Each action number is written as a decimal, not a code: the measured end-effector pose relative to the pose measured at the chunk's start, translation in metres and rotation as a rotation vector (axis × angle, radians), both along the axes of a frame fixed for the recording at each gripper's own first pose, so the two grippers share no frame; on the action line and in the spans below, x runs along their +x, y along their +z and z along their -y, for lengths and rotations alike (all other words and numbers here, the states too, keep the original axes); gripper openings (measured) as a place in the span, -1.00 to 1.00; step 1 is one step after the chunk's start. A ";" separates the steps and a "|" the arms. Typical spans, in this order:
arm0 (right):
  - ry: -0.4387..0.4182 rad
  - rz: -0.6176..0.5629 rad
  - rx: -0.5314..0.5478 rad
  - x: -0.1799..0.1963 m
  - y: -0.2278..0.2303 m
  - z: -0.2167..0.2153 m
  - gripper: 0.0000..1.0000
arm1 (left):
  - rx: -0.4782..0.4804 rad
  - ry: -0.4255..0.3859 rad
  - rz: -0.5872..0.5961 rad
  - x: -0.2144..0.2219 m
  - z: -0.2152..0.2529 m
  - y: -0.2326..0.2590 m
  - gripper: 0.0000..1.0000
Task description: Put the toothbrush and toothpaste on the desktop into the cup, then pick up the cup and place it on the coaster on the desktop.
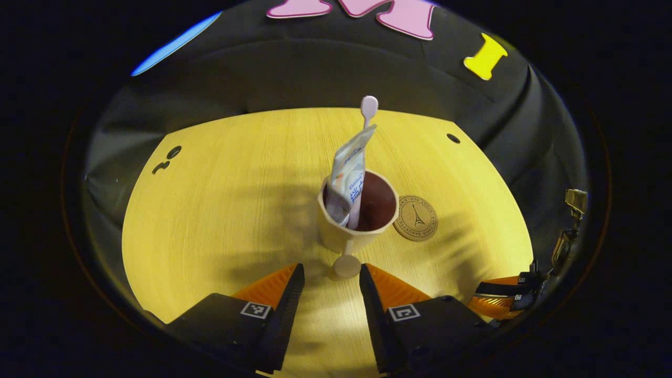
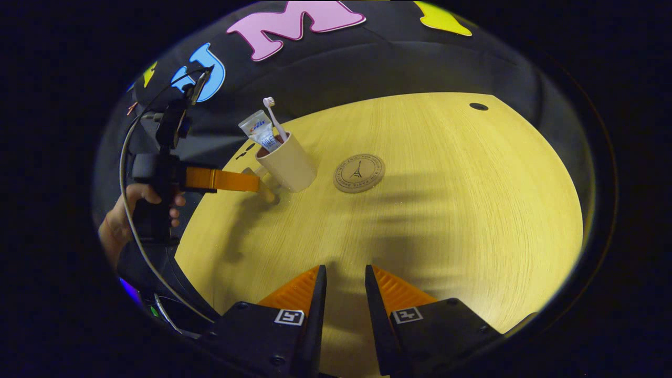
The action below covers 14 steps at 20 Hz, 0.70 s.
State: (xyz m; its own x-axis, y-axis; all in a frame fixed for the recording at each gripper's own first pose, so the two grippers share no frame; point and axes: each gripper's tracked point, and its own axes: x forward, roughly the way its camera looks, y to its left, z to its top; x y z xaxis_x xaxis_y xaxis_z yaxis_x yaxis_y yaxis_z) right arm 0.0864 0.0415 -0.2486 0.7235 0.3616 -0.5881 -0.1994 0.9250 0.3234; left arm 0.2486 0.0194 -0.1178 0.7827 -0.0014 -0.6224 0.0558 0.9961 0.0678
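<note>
1. The tabletop is pale yellow wood grain, with small dark holes near its far edge.
2. The left tool is low over the tabletop, its fingers spread apart with nothing between them; the cup's handle lies just ahead of the gap. In the right gripper view this tool reaches in from the left, held by a hand, its tips at the handle; whether they touch it I cannot tell.
3. The right tool hovers over bare tabletop, well apart from the cup, fingers narrowly parted and holding nothing.
4. The cream cup stands upright on the tabletop, just beside the coaster and not on it.
5. The round coaster bears an Eiffel Tower drawing ringed by lettering too small to read.
6. The toothpaste tube stands tilted in the cup, blue and red print unreadable.
7. The toothbrush stands in the cup behind it.
</note>
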 end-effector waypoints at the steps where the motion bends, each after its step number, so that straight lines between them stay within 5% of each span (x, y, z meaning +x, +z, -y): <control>1: -0.003 -0.009 0.001 -0.004 -0.002 0.005 -0.09 | 0.027 -0.014 -0.018 0.005 0.002 0.000 0.33; 6: -0.038 -0.033 -0.008 -0.022 -0.002 0.032 -0.09 | 0.065 -0.025 -0.116 0.022 0.005 -0.013 0.31; 7: -0.048 -0.037 -0.009 -0.025 -0.001 0.038 -0.09 | 0.056 -0.012 -0.138 0.025 0.003 -0.018 0.43; 9: -0.067 -0.042 -0.017 -0.030 -0.003 0.051 -0.09 | 0.060 0.011 -0.164 0.030 -0.002 -0.022 0.24; 14: -0.093 -0.064 -0.040 -0.031 -0.009 0.076 -0.09 | 0.082 0.019 -0.222 0.037 0.000 -0.026 0.11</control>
State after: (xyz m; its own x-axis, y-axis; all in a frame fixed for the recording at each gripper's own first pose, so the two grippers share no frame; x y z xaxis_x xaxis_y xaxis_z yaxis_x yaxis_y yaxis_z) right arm 0.0558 -0.0342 -0.2580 0.7130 0.2702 -0.6470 -0.0924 0.9509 0.2953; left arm 0.2855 0.0194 -0.1442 0.6261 0.0699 -0.7766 0.0595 0.9888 0.1370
